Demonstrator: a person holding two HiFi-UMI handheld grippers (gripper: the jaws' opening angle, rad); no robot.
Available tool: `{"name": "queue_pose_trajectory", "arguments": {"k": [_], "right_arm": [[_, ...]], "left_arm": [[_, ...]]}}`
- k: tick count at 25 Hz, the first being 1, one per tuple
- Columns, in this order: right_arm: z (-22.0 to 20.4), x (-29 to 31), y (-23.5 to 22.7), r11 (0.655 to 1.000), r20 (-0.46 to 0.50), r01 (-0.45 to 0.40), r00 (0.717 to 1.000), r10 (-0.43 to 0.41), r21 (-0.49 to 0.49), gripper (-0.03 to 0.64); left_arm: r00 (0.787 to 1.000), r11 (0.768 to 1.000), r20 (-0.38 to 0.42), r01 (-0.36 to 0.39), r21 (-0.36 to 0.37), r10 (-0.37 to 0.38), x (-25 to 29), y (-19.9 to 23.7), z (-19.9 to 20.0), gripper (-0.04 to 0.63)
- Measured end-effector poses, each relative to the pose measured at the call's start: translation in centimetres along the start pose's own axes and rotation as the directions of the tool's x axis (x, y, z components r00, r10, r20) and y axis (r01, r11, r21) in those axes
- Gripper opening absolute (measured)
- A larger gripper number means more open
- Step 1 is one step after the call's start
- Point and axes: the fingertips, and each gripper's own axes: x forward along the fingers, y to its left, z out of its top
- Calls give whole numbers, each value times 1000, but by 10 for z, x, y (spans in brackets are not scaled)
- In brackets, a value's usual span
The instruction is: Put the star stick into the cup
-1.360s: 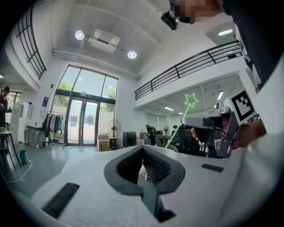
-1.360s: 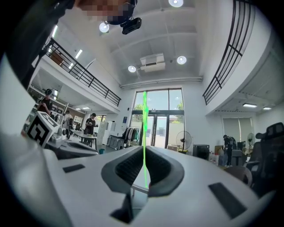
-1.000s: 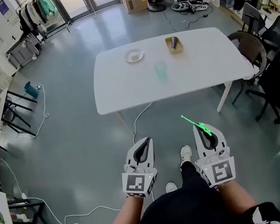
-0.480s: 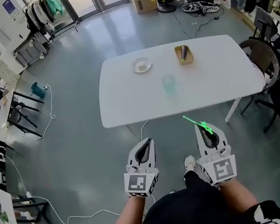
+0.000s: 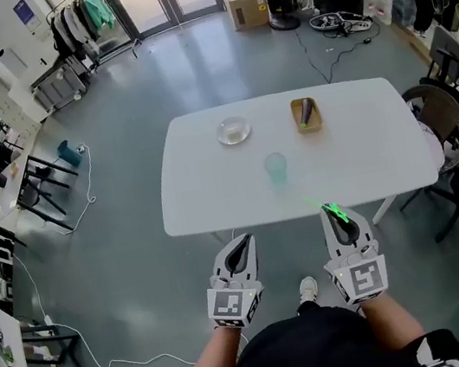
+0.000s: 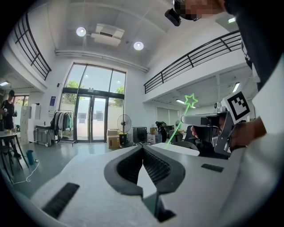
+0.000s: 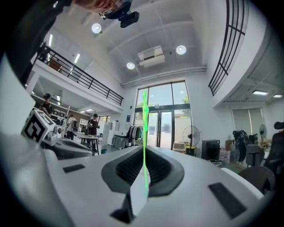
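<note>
One star stick (image 5: 313, 201) | clamped between right gripper (image 5: 334, 209) jaws

Right tongs (image 7: 145, 150) clamped on thin green star stick (image 7: 144, 128). Stick upright, rising past tips. Beyond: tall glass doors (image 7: 165, 124), clothes rack (image 7: 134, 133) beside them, standing fan (image 7: 191, 134) right, person (image 7: 94, 126) left.

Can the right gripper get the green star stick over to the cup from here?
Probably yes. Nothing stands between the right gripper, holding the star stick, and the cup; the plate and tray sit farther back.
</note>
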Motion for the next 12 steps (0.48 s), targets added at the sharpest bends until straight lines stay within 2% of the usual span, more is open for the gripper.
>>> {"name": "queue_pose_trajectory", "arguments": {"k": [12], "right_arm": [[-19,45,-60,999,-6,-48,999,48,23,20]], "left_arm": [[999,999,-31,-45,1,45,67,-1,-2,6]]}}
